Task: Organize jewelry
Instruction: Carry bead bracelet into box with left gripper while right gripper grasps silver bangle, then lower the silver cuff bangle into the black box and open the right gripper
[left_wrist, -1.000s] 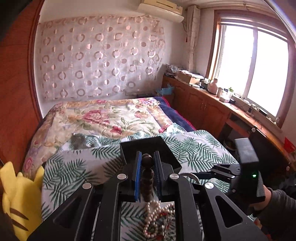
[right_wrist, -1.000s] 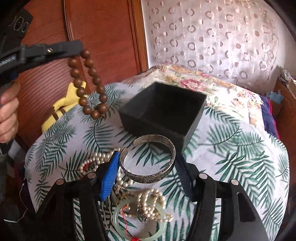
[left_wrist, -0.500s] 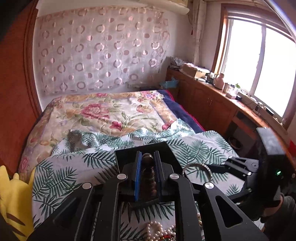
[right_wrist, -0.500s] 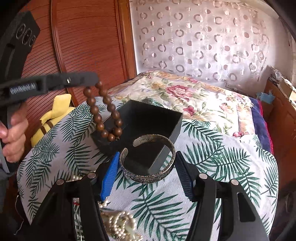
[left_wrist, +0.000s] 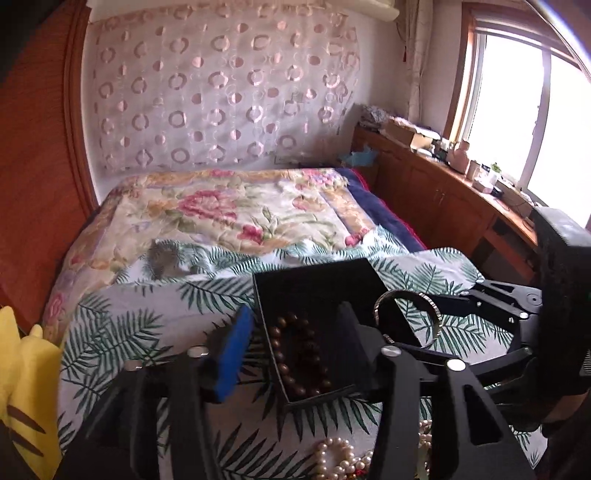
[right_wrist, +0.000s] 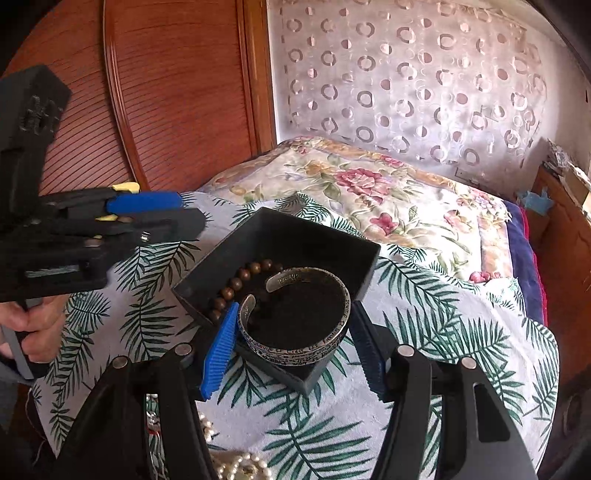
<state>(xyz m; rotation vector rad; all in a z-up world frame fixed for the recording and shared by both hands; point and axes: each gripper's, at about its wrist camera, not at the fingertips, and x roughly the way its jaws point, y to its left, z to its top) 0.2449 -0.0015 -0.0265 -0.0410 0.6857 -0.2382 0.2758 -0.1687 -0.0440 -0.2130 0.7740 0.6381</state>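
A black open box (left_wrist: 314, 284) (right_wrist: 325, 236) sits on the palm-print cloth. A brown wooden bead bracelet (left_wrist: 295, 354) (right_wrist: 236, 284) lies inside it. My left gripper (left_wrist: 291, 343) is open and empty just above the box's near edge; it also shows in the right wrist view (right_wrist: 155, 214). My right gripper (right_wrist: 291, 343) is shut on a silver cuff bangle (right_wrist: 295, 314) (left_wrist: 406, 310) and holds it over the box's near corner.
Pearl strands (left_wrist: 340, 458) (right_wrist: 240, 465) lie on the cloth near me. A yellow plush toy (left_wrist: 22, 387) sits at the left. The floral bedspread (left_wrist: 229, 210) lies behind, with a wooden headboard (right_wrist: 166, 92) to the left and a cabinet (left_wrist: 443, 199) to the right.
My left gripper opened and let the bead bracelet drop into the box. My right gripper carried the silver bangle forward to over the box.
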